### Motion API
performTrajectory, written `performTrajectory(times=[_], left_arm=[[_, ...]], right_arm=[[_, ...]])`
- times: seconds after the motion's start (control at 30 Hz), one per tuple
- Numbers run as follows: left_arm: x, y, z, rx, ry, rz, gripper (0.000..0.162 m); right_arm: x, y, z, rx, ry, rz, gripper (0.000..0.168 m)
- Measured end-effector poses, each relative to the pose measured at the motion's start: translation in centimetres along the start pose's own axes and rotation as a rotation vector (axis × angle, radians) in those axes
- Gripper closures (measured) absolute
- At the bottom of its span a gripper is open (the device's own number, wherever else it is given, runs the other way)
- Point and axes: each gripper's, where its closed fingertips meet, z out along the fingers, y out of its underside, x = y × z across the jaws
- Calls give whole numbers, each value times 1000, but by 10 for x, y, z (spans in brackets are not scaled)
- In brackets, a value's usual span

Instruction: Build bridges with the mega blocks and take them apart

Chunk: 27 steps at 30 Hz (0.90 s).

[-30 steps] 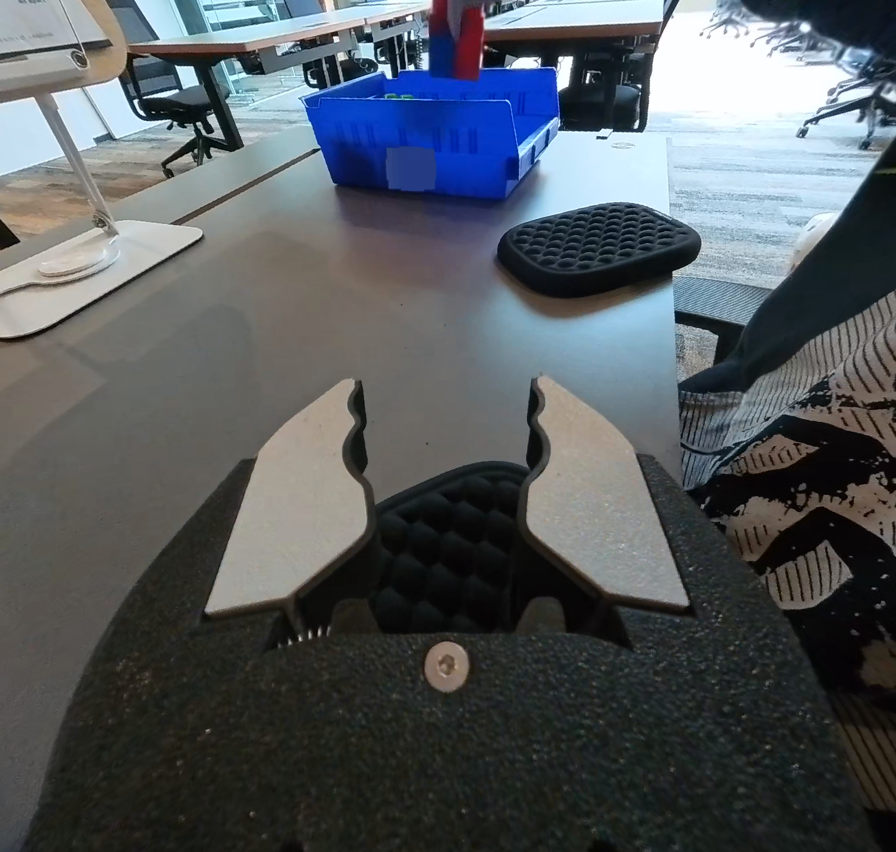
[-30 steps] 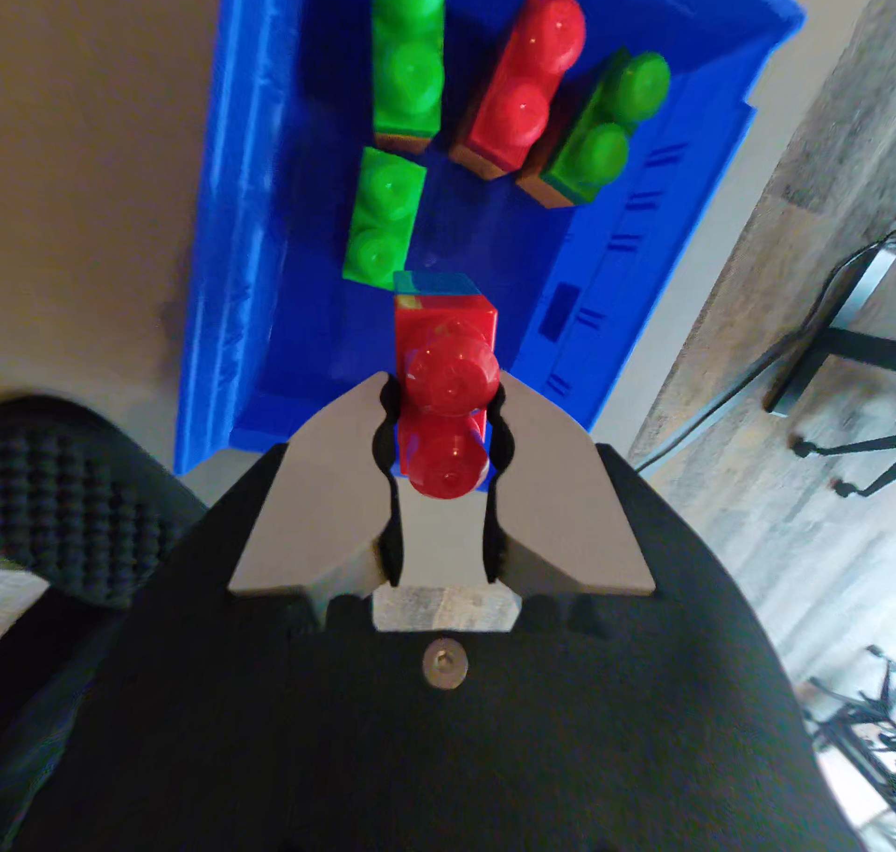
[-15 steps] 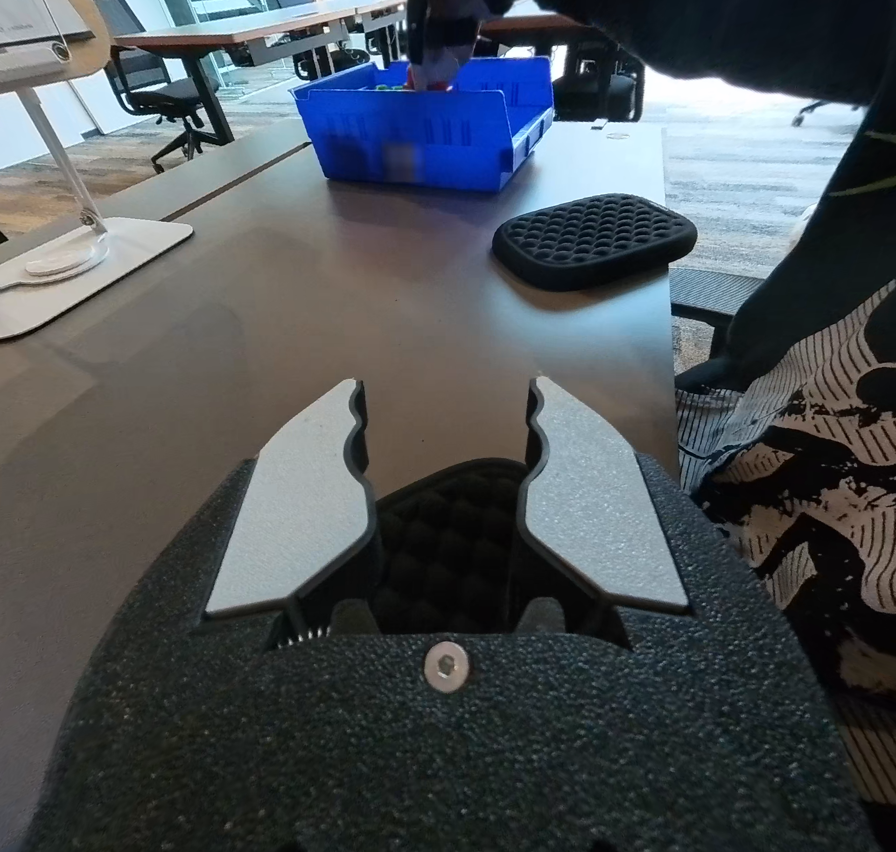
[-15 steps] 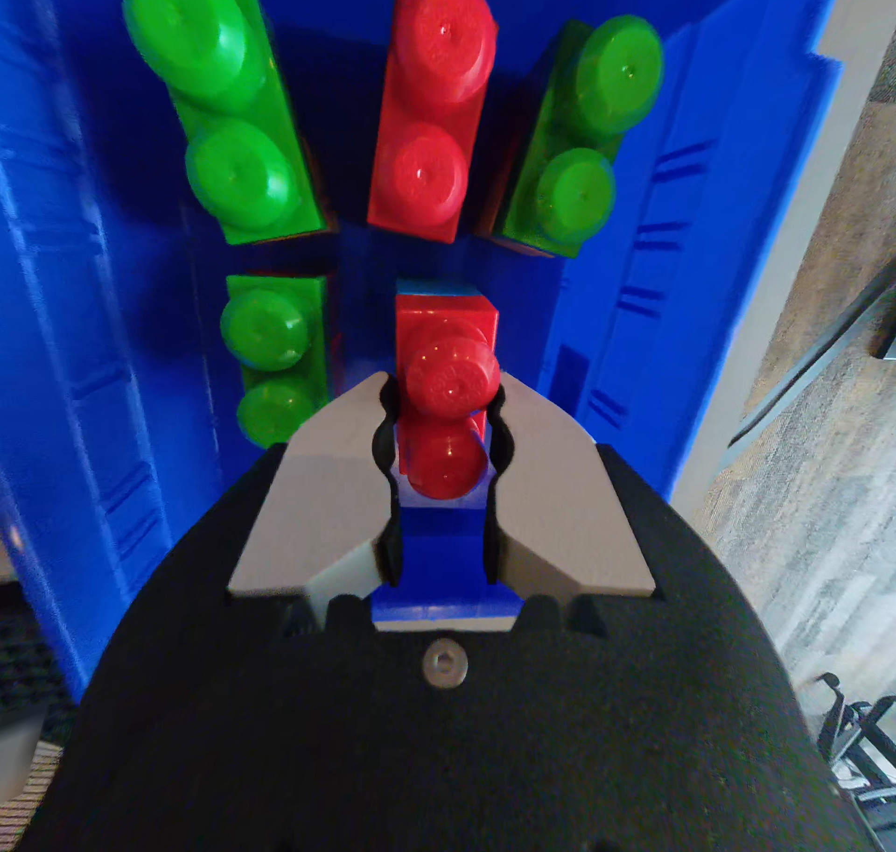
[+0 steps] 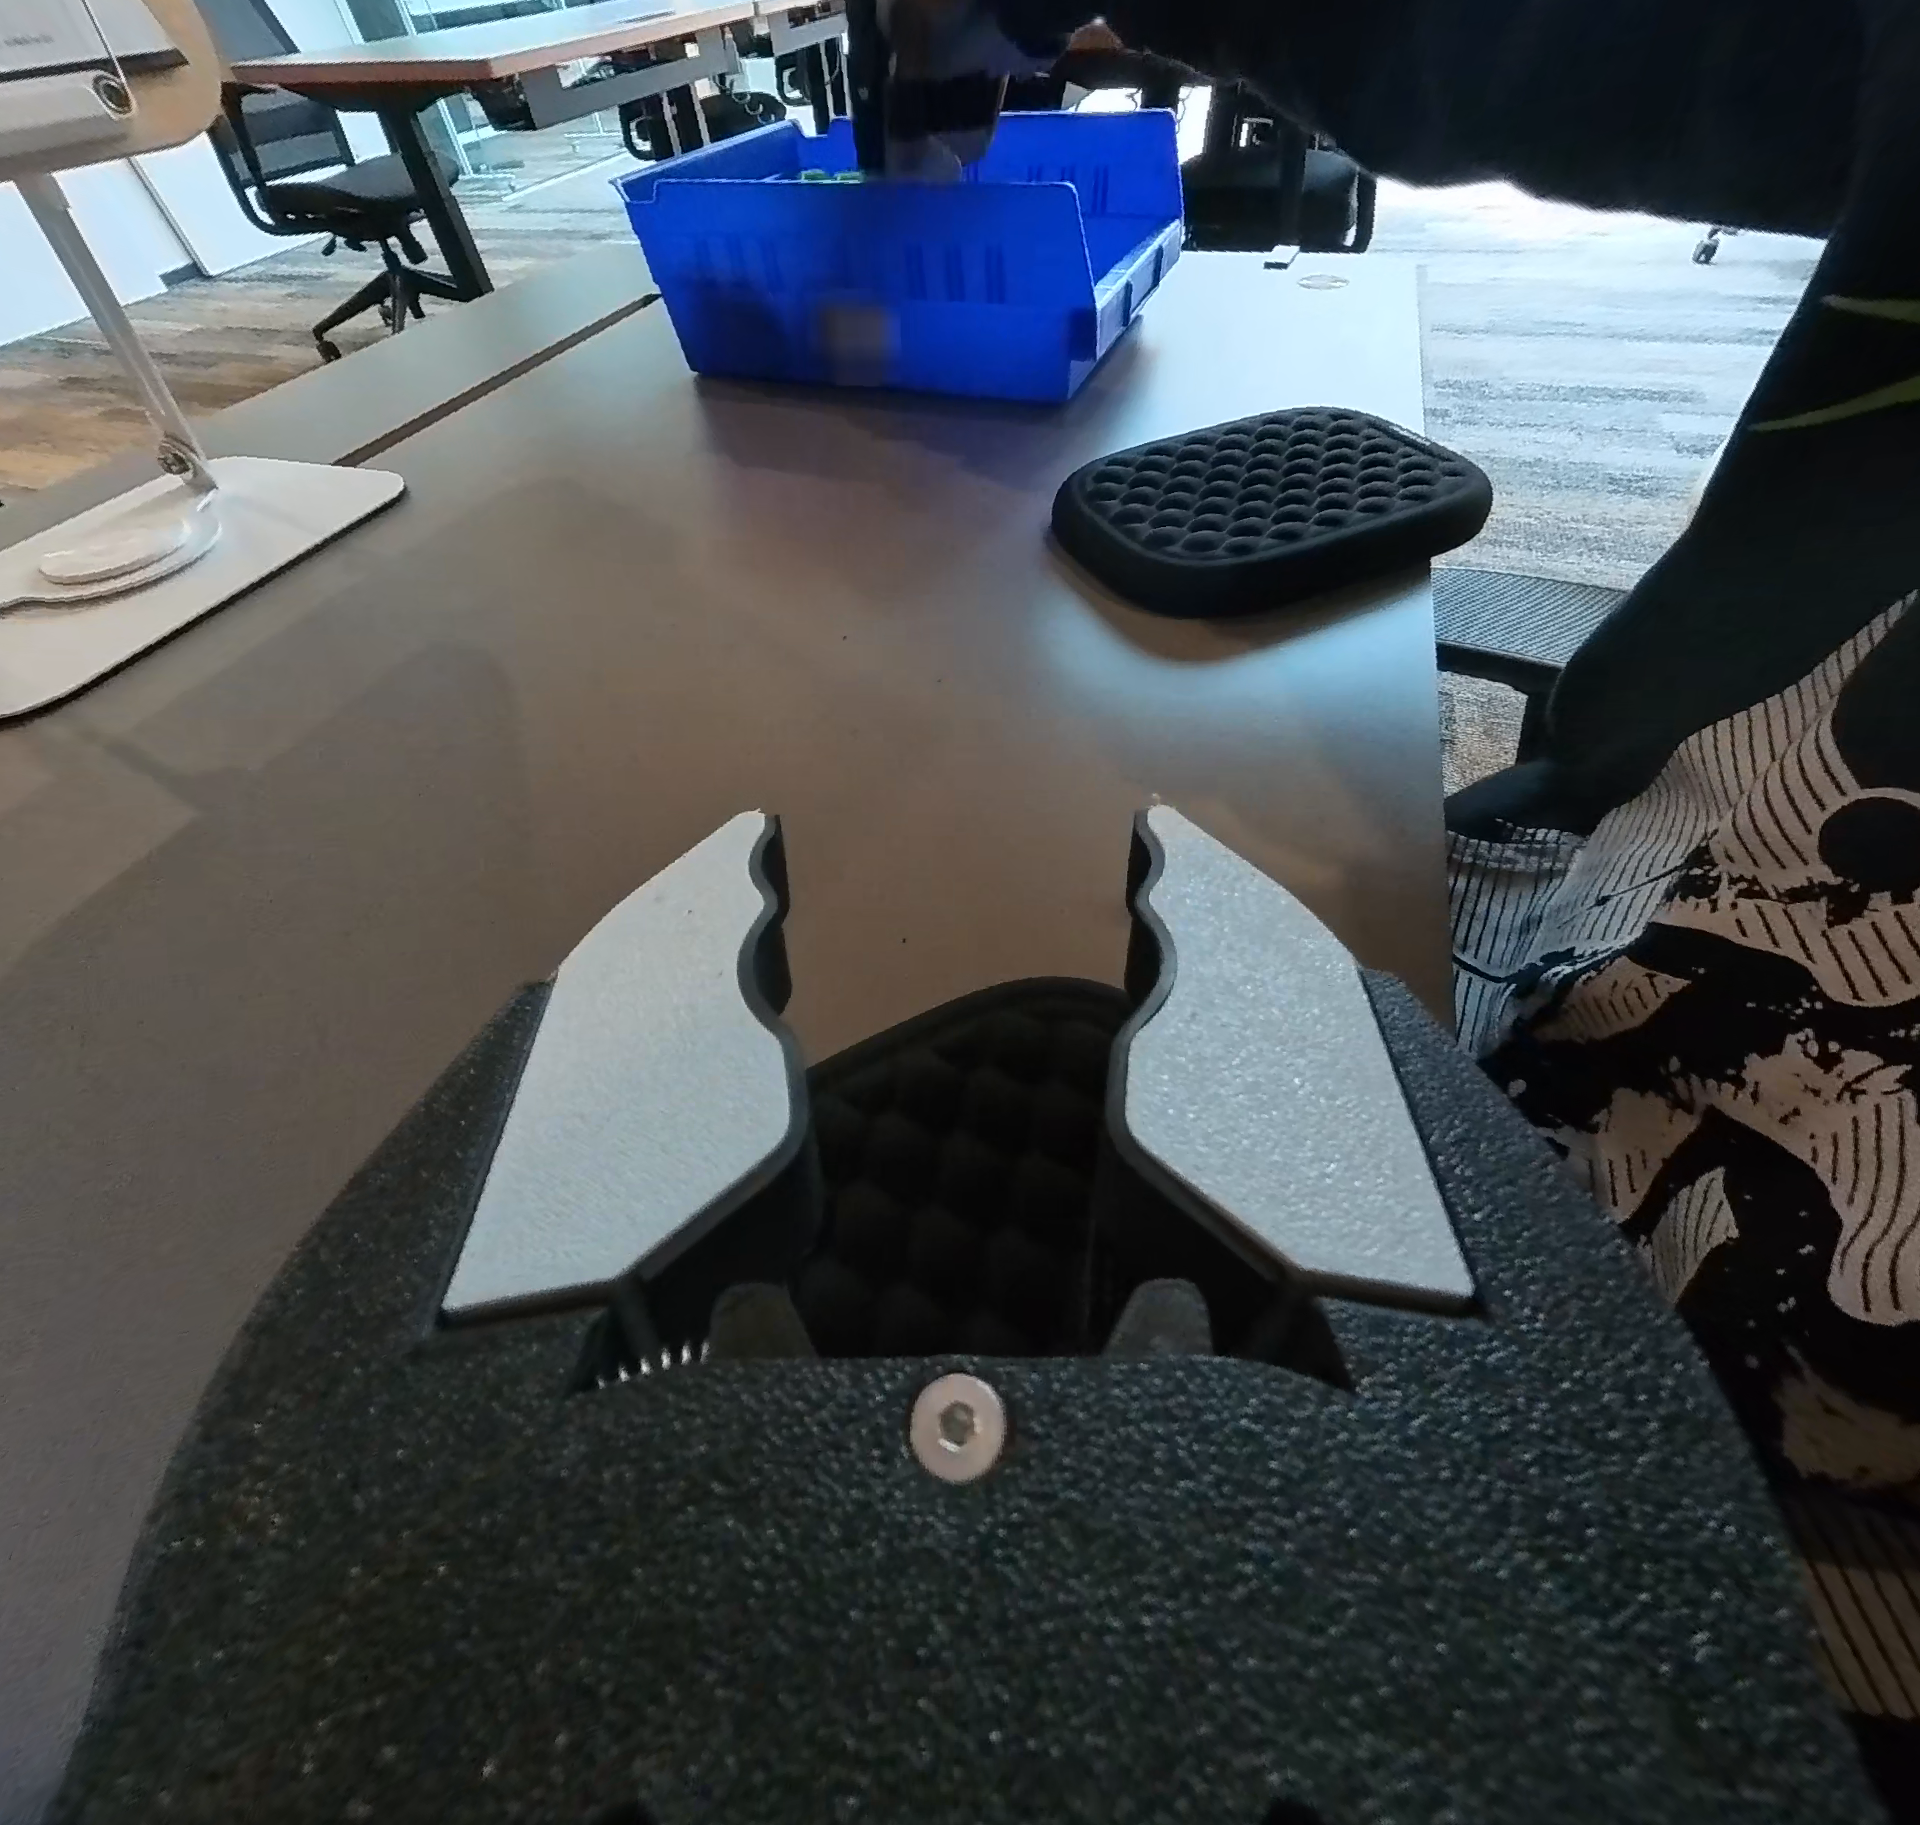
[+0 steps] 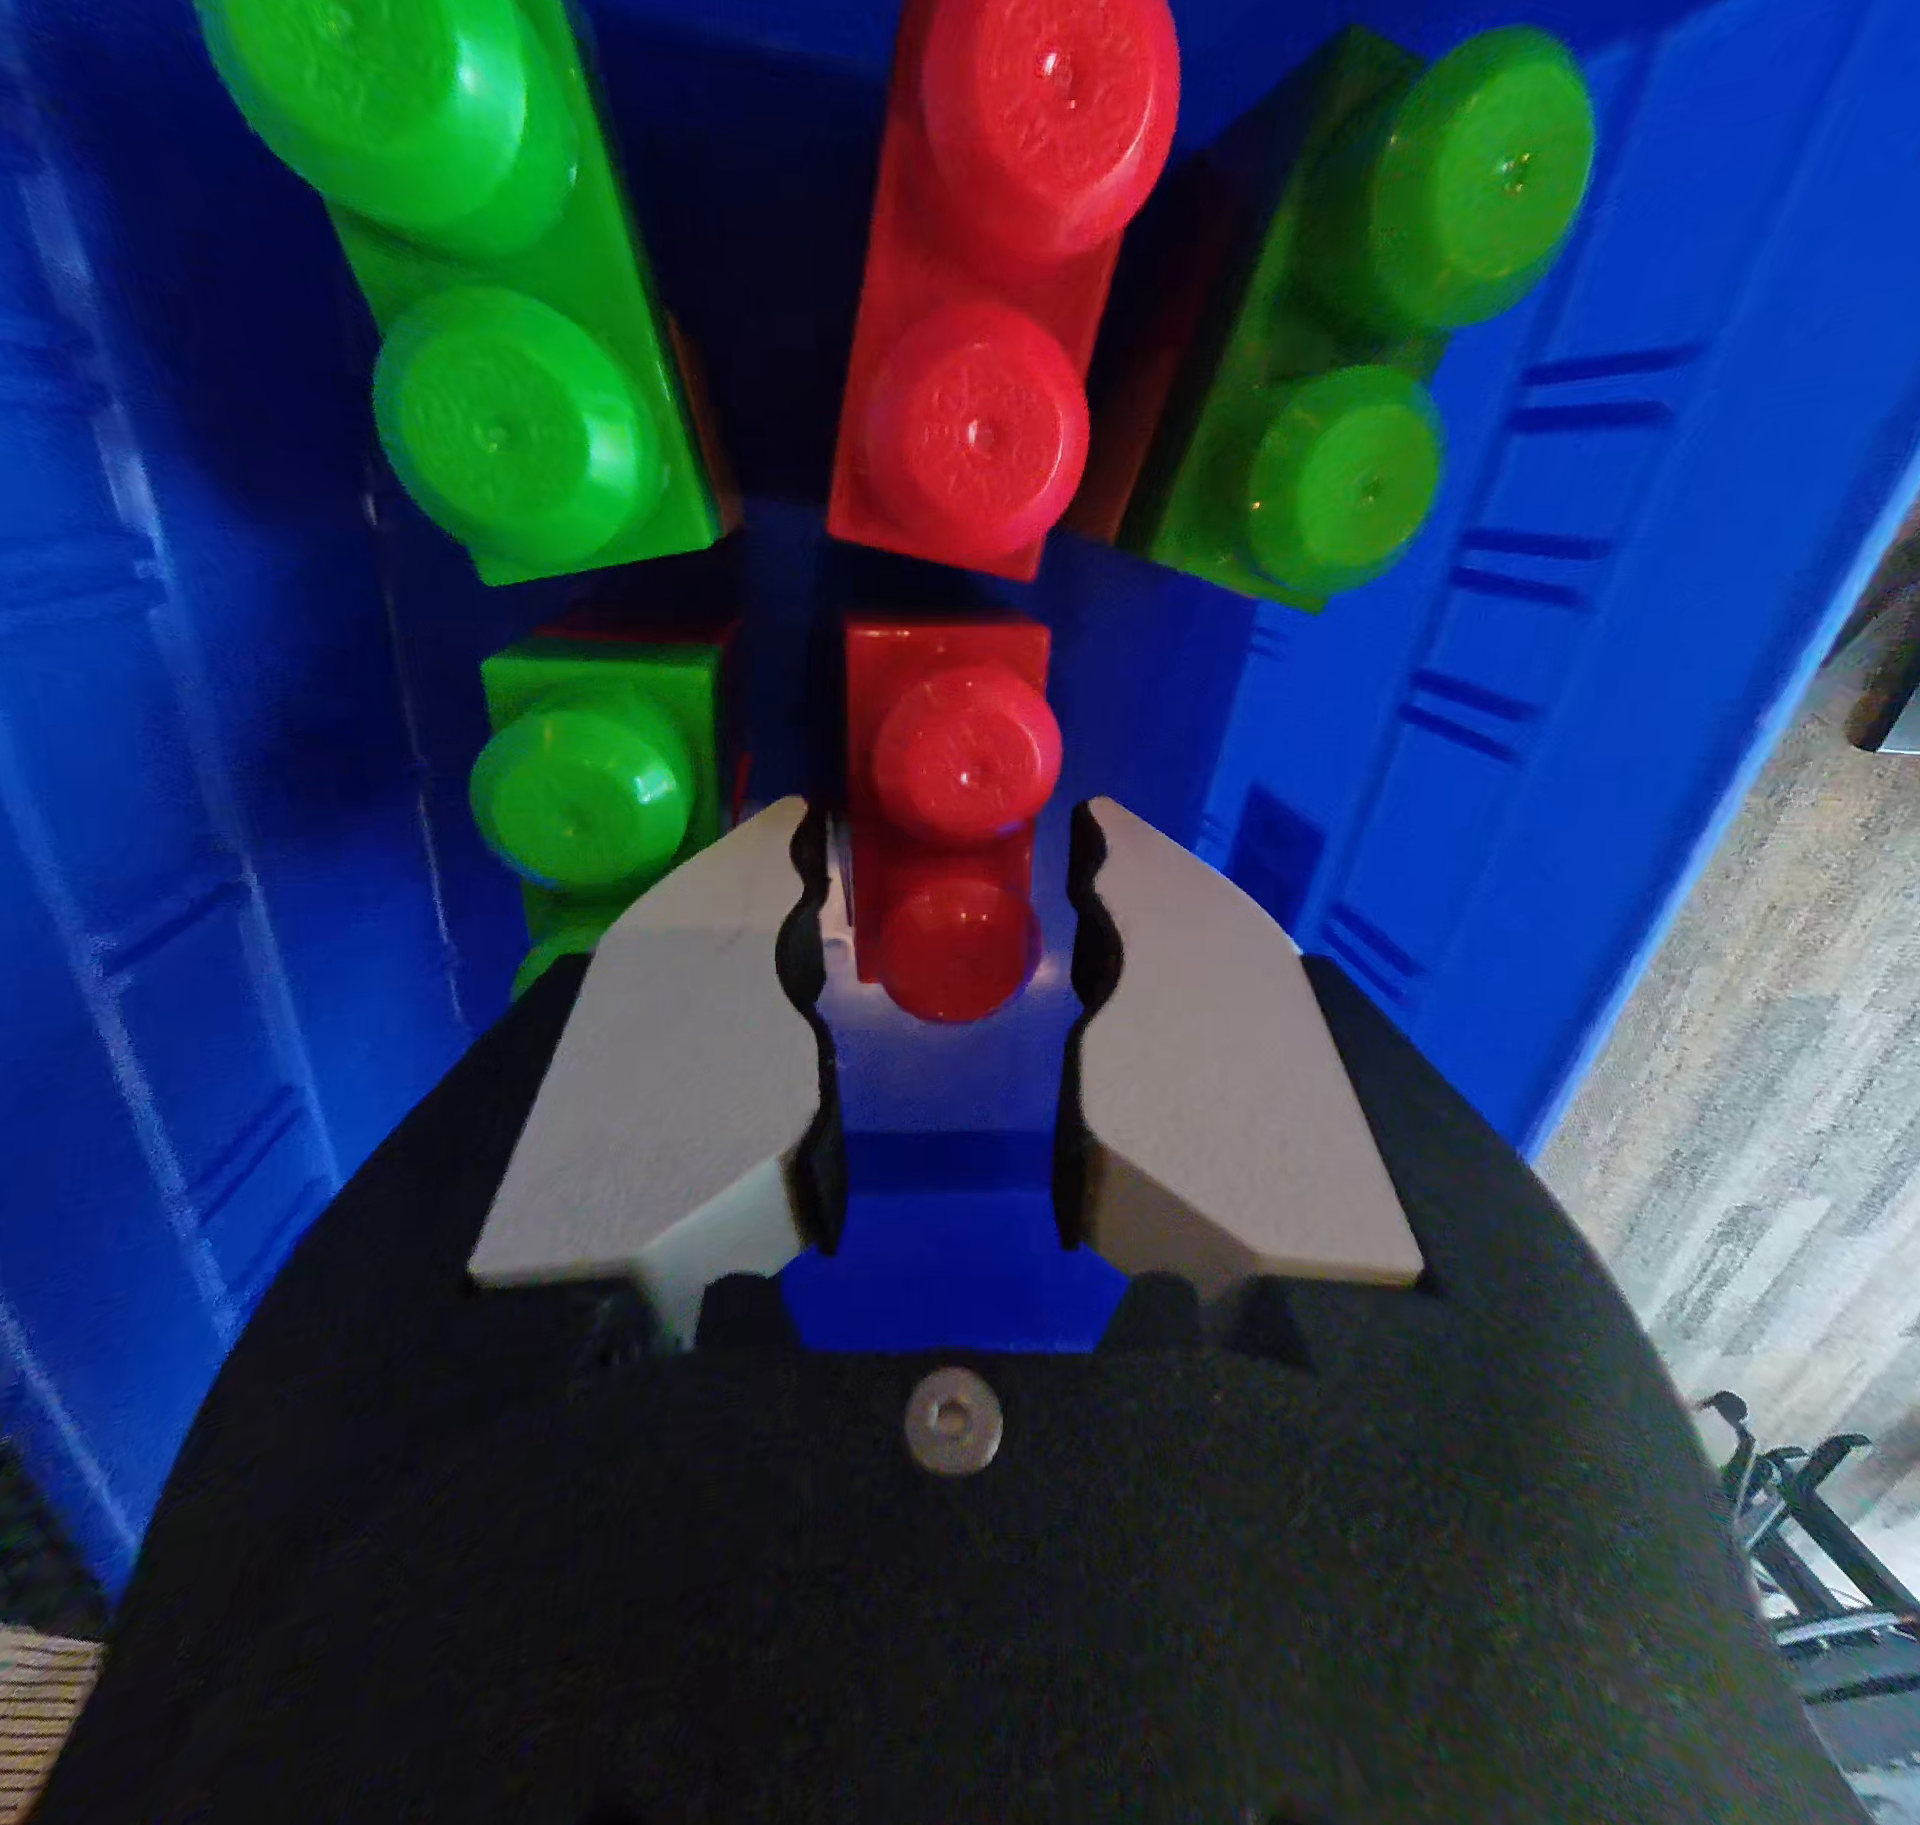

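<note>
Two hand-held grippers are in view over a wide grey tabletop (image 5: 623,695). At its far end sits a blue bin (image 5: 914,289), and nearer, toward the right edge, lies a black dimpled pad (image 5: 1268,508); a white stand base (image 5: 177,570) rests at the left. The left hand-held gripper (image 5: 956,840) is low at the near end of the tabletop, its fingers spread wide with nothing between them. The right hand-held gripper (image 6: 945,819) reaches down into the bin, its fingers parted a little on either side of a red block (image 6: 951,788), with a slim gap showing on each side. Beyond it in the bin lie another red block (image 6: 997,248), a green block (image 6: 468,248) on the left, a green block (image 6: 1382,321) on the right, and a smaller-looking green block (image 6: 592,778) just left of the fingers.
</note>
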Motion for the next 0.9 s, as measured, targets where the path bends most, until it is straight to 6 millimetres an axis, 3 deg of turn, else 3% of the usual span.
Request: performTrajectory(times=[0.13,0.27,0.47,0.6,0.77,0.9], left_arm=[[0,0,0,-3,-1,3,99],[0,0,1,-4,-5,2,99],[-1,0,1,-6,-15,3,99],[-3,1,2,-13,-25,4,99],[-5,2,2,-20,-42,0,99],[-7,1,2,-13,-55,-9,100]], right_arm=[[3,0,-15,28,10,-12,123],[3,-3,-44,115,21,-53,119],[-30,0,-103,348,-35,-173,113],[-84,18,-139,540,-162,-289,107],[-177,59,-182,854,-445,-434,106],[-237,94,-189,1035,-517,-553,107]])
